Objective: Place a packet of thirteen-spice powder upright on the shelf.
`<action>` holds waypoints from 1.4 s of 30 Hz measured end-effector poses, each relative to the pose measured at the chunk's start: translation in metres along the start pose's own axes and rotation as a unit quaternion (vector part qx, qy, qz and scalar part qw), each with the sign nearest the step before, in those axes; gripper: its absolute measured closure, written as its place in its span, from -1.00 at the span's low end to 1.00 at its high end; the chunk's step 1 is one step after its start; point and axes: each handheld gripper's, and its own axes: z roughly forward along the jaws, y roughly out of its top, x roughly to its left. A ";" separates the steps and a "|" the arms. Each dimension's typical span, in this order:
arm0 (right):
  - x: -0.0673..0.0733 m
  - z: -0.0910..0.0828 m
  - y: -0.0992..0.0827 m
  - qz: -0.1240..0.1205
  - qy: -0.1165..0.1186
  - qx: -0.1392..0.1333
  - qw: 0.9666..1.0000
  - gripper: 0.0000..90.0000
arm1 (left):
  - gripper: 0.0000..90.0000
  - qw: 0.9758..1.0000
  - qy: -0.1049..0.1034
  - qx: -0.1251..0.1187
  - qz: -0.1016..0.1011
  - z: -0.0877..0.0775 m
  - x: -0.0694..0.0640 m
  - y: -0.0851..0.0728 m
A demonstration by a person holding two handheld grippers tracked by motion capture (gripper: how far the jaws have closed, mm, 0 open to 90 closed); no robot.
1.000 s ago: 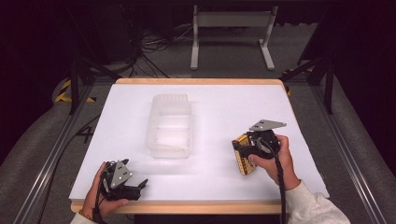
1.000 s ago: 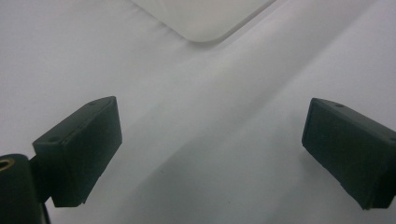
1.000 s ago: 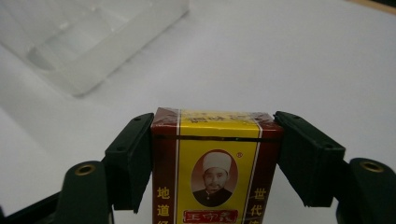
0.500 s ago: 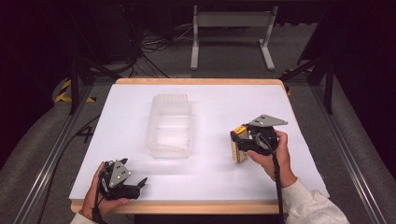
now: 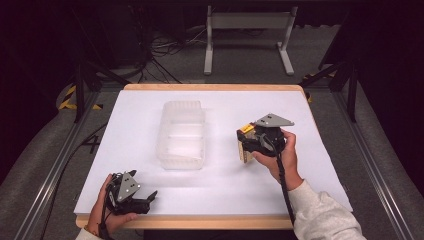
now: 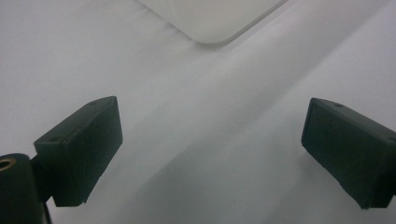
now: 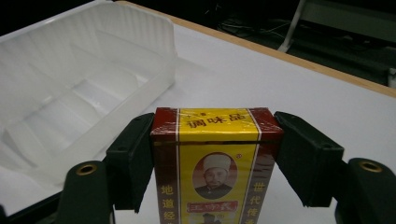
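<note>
A red and yellow box point(image 7: 216, 163) with printed characters sits upright between the jaws of my right gripper point(image 7: 215, 158), which is shut on its two sides. In the high view that gripper point(image 5: 247, 142) holds the box point(image 5: 243, 149) just above the table, right of a clear plastic tray point(image 5: 182, 134). The tray point(image 7: 79, 93) is empty and has two compartments. My left gripper point(image 5: 148, 198) rests near the front left corner of the table, and its jaws stand wide open over bare white tabletop point(image 6: 205, 140) with nothing between them.
The white table top point(image 5: 215, 175) has a wooden edge point(image 5: 200, 222). One rounded corner of the tray point(image 6: 212, 18) lies ahead of the left gripper. Beyond the table stand a metal stand point(image 5: 247, 30) and cables on the dark floor.
My right gripper has lifted the box and carried it up and slightly left, toward the tray. The left gripper has stayed in place.
</note>
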 end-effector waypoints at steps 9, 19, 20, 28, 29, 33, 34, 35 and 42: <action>0.006 0.020 0.023 0.008 -0.011 -0.031 0.999 -0.28 | -0.87 1.000 0.000 0.002 -0.001 0.000 0.000 0.000; 0.036 0.040 0.052 0.010 -0.004 -0.064 0.998 -0.28 | -0.87 1.000 -0.006 -0.003 -0.001 -0.002 -0.001 -0.001; 0.040 0.043 0.055 0.011 -0.002 -0.068 0.998 -0.28 | -0.87 1.000 -0.006 -0.004 0.001 -0.002 -0.001 -0.001; 0.065 0.068 0.065 0.019 -0.003 -0.071 0.997 -0.28 | -0.87 1.000 -0.006 -0.005 0.003 -0.002 -0.001 -0.001; 0.068 0.071 0.065 0.022 -0.004 -0.070 0.997 -0.28 | -0.87 1.000 -0.006 -0.006 0.001 -0.002 -0.001 -0.001; 0.080 0.082 0.068 0.036 -0.018 -0.069 0.997 -0.28 | -0.87 1.000 -0.007 -0.005 0.000 -0.002 -0.001 -0.001; 0.082 0.084 0.069 0.039 -0.025 -0.072 0.996 -0.28 | -0.87 1.000 -0.007 -0.006 0.001 -0.002 -0.001 -0.001; 0.084 0.086 0.070 0.040 -0.030 -0.073 0.996 -0.28 | -0.87 1.000 -0.007 -0.006 0.000 -0.003 -0.001 -0.001; 0.103 0.092 0.074 0.045 -0.030 -0.080 0.995 -0.28 | -0.87 1.000 -0.008 -0.006 0.000 -0.003 -0.001 -0.001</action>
